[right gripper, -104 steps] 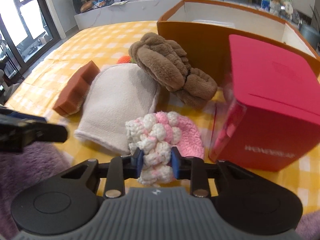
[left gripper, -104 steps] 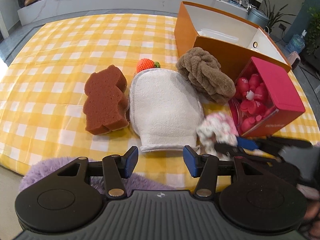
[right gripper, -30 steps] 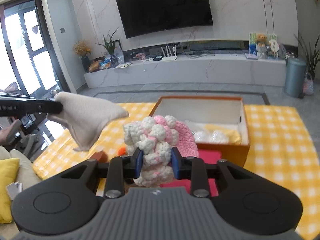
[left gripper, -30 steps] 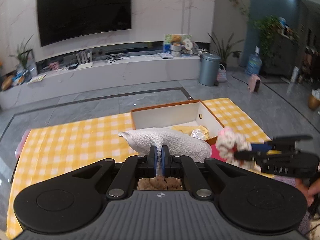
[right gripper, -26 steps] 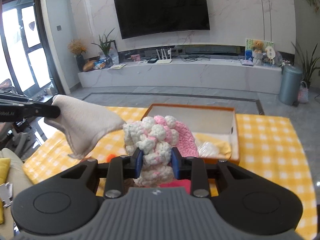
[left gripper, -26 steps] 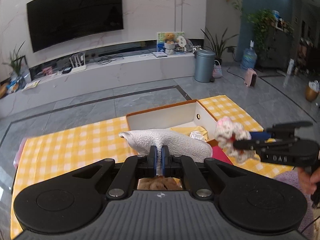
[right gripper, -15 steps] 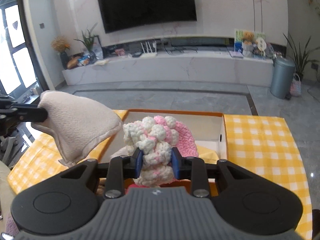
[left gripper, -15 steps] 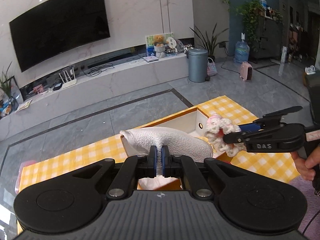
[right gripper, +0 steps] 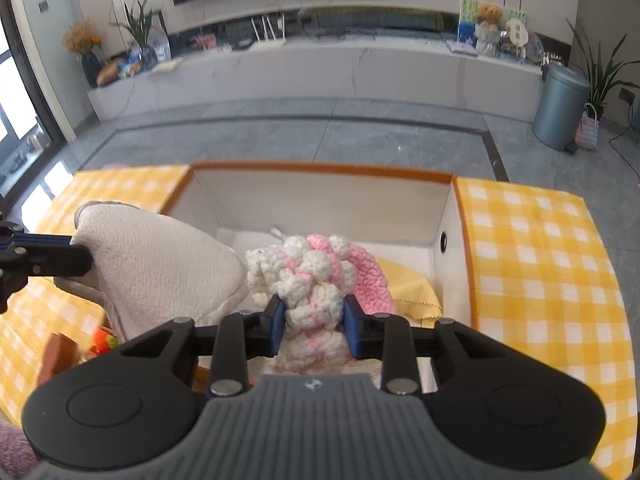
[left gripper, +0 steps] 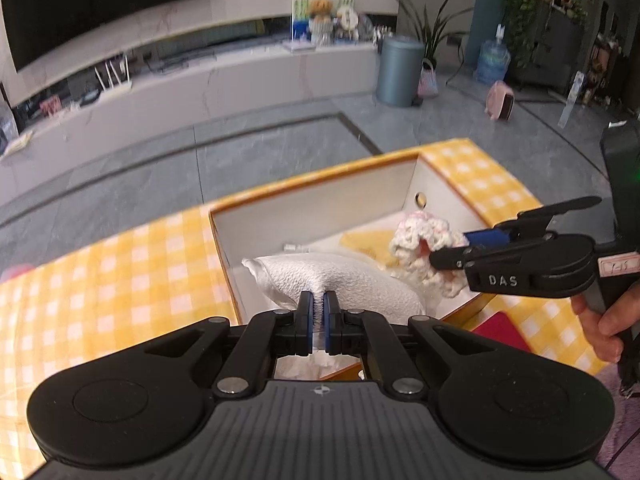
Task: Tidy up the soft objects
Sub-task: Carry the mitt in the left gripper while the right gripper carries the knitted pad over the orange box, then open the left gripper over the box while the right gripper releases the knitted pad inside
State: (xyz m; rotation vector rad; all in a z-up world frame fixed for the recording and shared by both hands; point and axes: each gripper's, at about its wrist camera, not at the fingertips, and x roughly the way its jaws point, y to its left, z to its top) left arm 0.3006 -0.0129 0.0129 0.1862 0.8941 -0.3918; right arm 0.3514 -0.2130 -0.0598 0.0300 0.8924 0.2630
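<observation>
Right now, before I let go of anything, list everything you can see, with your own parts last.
box: one, orange outside, white inside, open on the checked cloth
checked cloth: one, yellow and white, under the box
yellow cloth: one, lying inside the box
white mitt: one, held over the box
crochet piece: one, pink and white, held over the box
red box: one, beside the orange box
bin: one, grey, on the floor
left claw: shut on the mitt
right claw: shut on the crochet piece
hand: one, holding the right claw's grip
</observation>
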